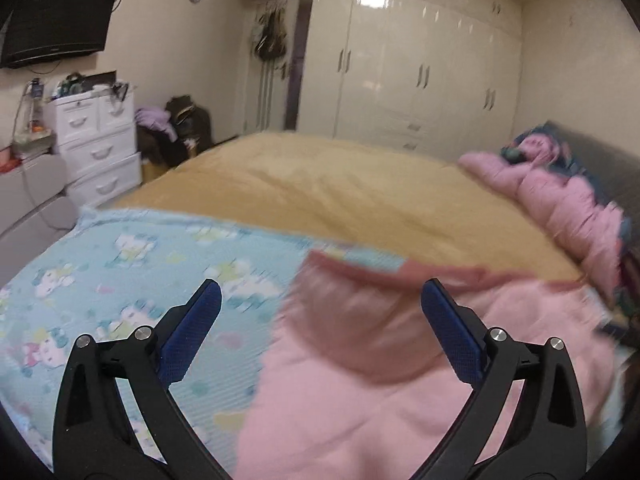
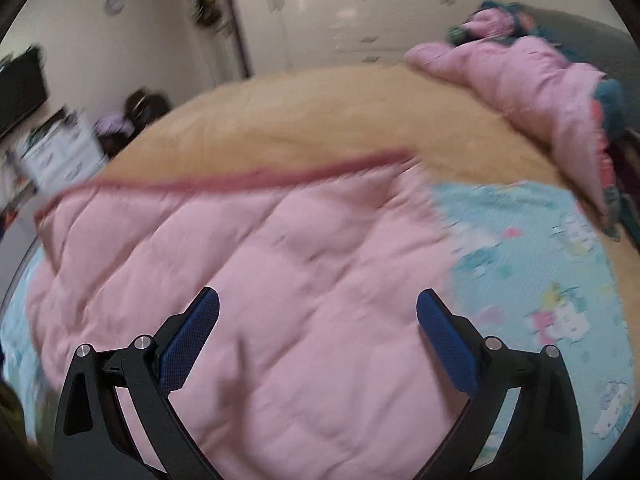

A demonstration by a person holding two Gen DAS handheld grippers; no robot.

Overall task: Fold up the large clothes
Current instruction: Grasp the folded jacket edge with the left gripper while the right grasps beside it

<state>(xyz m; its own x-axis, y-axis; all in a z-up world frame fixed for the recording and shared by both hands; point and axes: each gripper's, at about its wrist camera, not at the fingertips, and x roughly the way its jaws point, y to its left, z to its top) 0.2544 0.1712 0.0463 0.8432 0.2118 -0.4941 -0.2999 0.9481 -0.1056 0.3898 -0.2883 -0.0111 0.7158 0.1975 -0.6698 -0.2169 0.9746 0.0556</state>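
Note:
A large pink quilted garment (image 2: 256, 272) lies spread on a light-blue cartoon-print sheet (image 2: 532, 264) on the bed. It has a darker red edge (image 2: 256, 178) along its far side. In the left wrist view the garment (image 1: 380, 380) fills the lower right, with the blue sheet (image 1: 120, 264) to its left. My left gripper (image 1: 320, 300) is open and empty above the garment's left edge. My right gripper (image 2: 318, 308) is open and empty above the middle of the garment. Both views are blurred.
The bed has a tan cover (image 1: 320, 184). More pink clothing (image 1: 568, 204) is heaped by the grey headboard (image 1: 592, 152) at the right. White drawers (image 1: 96, 148), a wall TV (image 1: 56, 20) and white wardrobes (image 1: 420, 68) stand beyond the bed.

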